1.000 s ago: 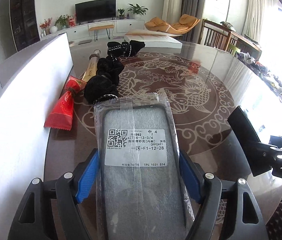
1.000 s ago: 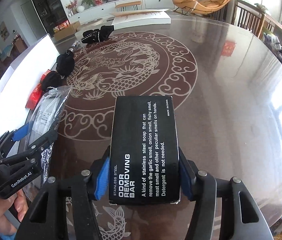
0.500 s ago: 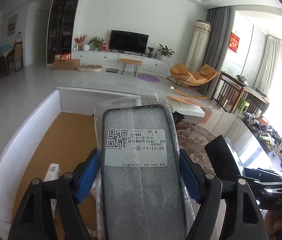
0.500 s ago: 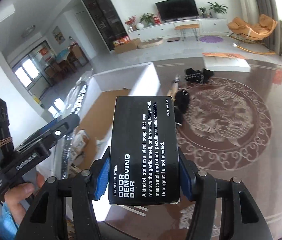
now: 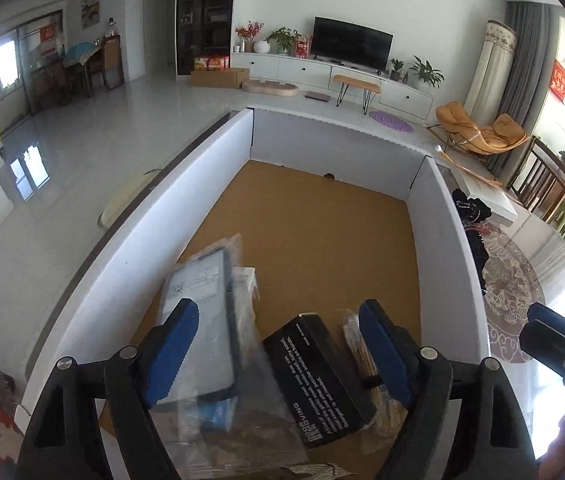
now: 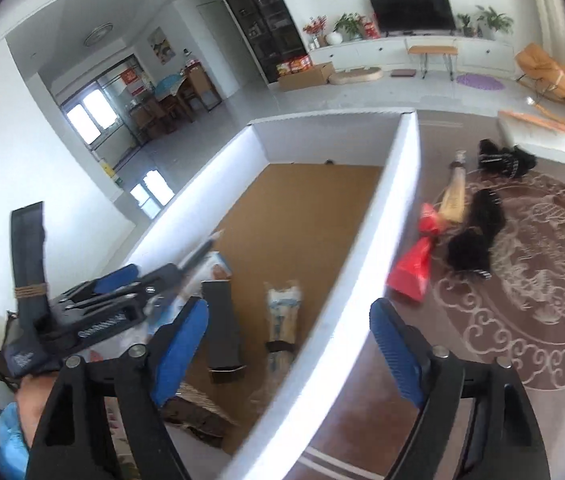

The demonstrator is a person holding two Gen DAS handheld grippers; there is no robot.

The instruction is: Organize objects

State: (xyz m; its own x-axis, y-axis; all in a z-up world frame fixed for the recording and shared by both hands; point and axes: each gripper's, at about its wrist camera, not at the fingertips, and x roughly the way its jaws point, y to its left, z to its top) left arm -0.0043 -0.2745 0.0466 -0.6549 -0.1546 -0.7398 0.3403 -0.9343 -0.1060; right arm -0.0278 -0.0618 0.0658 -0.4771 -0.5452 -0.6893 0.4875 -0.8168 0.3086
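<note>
Cardboard-floored white box now holds both drops: phone case near left, black soap carton beside it. My left claw & right claw just opened wide, empty. Socks, red packet left on table.

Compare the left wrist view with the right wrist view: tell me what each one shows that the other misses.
Only the left wrist view shows the printed label on the bagged phone case, which lies free between the open left gripper.

Only the right wrist view shows what is left out on the table: the red packet, the gold tube and the black hair ties. The right gripper is open and empty, straddling the box wall.

Both show the white box and the black soap box lying in it.
</note>
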